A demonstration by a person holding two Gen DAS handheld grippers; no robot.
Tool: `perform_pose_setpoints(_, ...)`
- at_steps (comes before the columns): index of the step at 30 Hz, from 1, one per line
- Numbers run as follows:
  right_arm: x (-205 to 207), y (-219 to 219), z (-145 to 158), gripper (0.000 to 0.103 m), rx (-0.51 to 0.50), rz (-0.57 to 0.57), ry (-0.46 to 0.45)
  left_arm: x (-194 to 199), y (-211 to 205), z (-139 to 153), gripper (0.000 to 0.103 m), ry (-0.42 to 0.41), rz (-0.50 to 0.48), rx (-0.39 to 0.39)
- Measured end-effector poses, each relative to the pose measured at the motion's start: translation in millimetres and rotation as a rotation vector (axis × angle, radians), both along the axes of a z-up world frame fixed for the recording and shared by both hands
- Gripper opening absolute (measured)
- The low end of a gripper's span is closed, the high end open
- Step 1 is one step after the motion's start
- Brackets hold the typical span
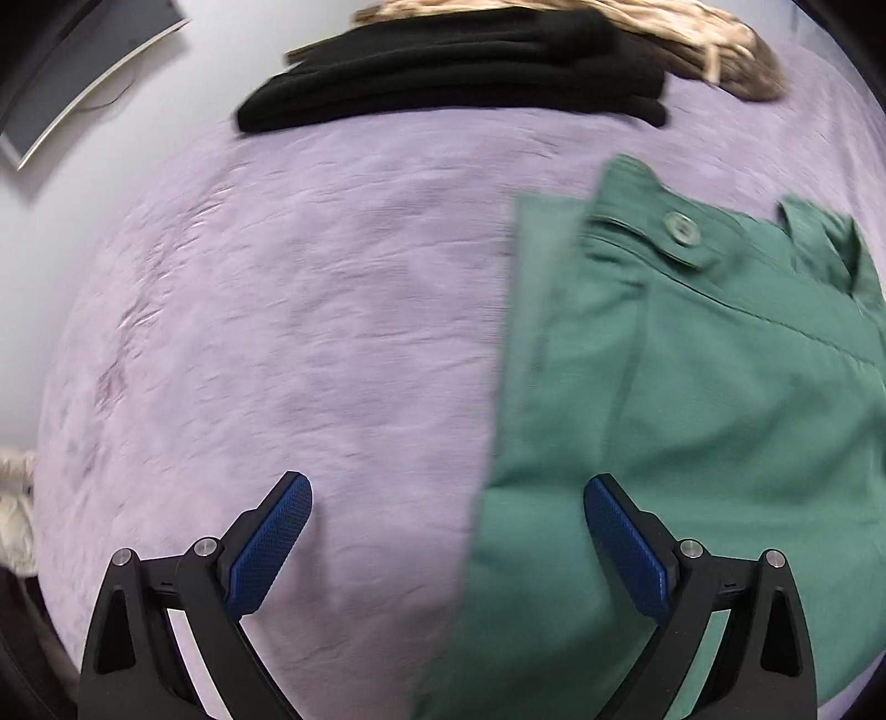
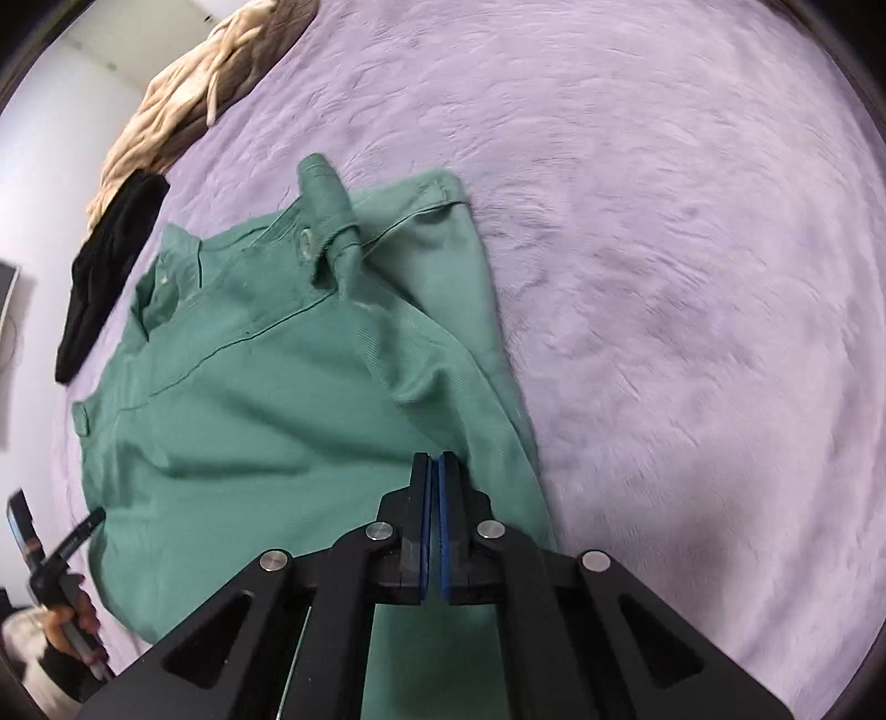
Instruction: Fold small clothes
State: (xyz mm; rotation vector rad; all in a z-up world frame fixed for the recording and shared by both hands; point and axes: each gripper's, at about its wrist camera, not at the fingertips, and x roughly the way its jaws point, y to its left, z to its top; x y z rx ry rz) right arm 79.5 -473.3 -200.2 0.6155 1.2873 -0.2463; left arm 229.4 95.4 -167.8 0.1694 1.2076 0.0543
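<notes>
The right gripper (image 2: 434, 462) has its blue pads pressed together, with no cloth visibly between them; its tips sit over the near right portion of the green garment (image 2: 266, 399), close to that garment's right edge. The left gripper (image 1: 447, 512) stands spread wide and empty, one finger over bare cover and the other over the garment's left edge, which runs up between them in the left wrist view. In the right wrist view the left gripper appears at the far left margin, gripped by a hand (image 2: 83, 620). The green garment lies mostly flat on the lilac bed cover (image 2: 692, 277), its waistband with a button (image 2: 306, 239) at the far end and a bunched tab of cloth raised beside the button. A sleeve-like flap extends to the right along the garment's edge. To the garment's right the cover is open and unobstructed to the frame limit; to its left, likewise, a broad bare stretch. A folded black garment (image 1: 454, 72) lies at the far edge, well apart from the green one, with a beige and brown blanket (image 1: 692, 50) heaped behind it. Fast blur softens most edges.
</notes>
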Motion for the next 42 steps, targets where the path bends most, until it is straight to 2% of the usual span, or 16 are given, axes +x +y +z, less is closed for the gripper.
perform_pose_setpoints(4, -14.2, 41.0, 18.9, 0.009, 0.141, 0.055, -0.064, -24.9, -2.6, 21.3, 0.101, 0.008, -0.040, -0.054)
perform_pose_setpoints(7, -15.2, 109.3, 16.0, 0.009, 0.248, 0.184, -0.064, -58.3, -36.4, 28.3, 0.101, 0.029, -0.142, -0.120)
perform_pose_setpoints(9, -12.6, 145.7, 5.4, 0.009, 0.249, 0.265, -0.031, -76.0, -62.0, 20.3, 0.101, 0.055, -0.210, -0.140)
perform_pose_setpoints(11, -6.5, 163.5, -5.4, 0.008, 0.174, 0.302, 0.009, -85.2, -77.2, 6.4, 0.101, 0.081, -0.215, -0.108)
perform_pose_setpoints(13, -6.3, 153.4, -10.7, 0.005, 0.150, 0.272, 0.009, -83.9, -70.2, -6.0, 0.101, 0.086, -0.186, -0.086)
perform_pose_setpoints(16, -19.8, 103.6, -10.6, 0.005, 0.049, 0.168, 0.030, -79.9, -43.6, -11.7, 0.101, 0.088, -0.158, -0.126)
perform_pose_setpoints(18, -33.4, 68.2, -8.7, 0.001, 0.005, 0.093, 0.040, -75.6, -24.9, -11.7, 0.101, 0.063, -0.127, -0.032)
perform_pose_setpoints(20, -45.6, 34.8, -9.8, 0.000, -0.029, 0.003, 0.064, -66.3, 7.6, -11.6, 0.101, 0.080, -0.035, -0.079)
perform_pose_setpoints(23, -58.8, 6.3, -9.4, 0.000, 0.048, -0.143, 0.052, -56.4, 45.9, -9.9, 0.101, 0.099, 0.070, -0.150)
perform_pose_setpoints(25, -59.1, 8.3, -3.2, 0.004, 0.042, -0.176, 0.056, -55.2, 49.1, -3.6, 0.101, 0.085, 0.057, -0.128)
perform_pose_setpoints(28, -55.6, 23.2, 8.0, 0.007, 0.032, -0.187, 0.072, -51.0, 41.4, 11.3, 0.101, 0.051, 0.037, -0.004)
perform_pose_setpoints(31, -56.5, 42.0, 19.5, 0.007, 0.068, -0.173, 0.046, -29.2, 34.4, 33.9, 0.101, -0.007, 0.009, -0.106)
perform_pose_setpoints(34, -57.5, 69.4, 22.3, 0.007, 0.093, -0.150, 0.031, 2.2, 16.8, 41.6, 0.101, -0.064, -0.028, -0.128)
perform_pose_setpoints(36, -62.6, 91.2, 22.8, 0.007, 0.113, -0.138, 0.028, 20.7, 5.9, 31.8, 0.101, -0.072, -0.042, -0.130)
perform_pose_setpoints(39, -75.7, 109.7, 26.1, 0.007, 0.128, -0.114, 0.026, 42.5, 4.1, -2.0, 0.101, -0.021, -0.031, -0.033)
perform_pose_setpoints(42, -87.1, 125.4, 29.5, 0.007, 0.145, -0.102, 0.029, 38.2, 30.2, -18.8, 0.101, 0.044, 0.012, -0.128)
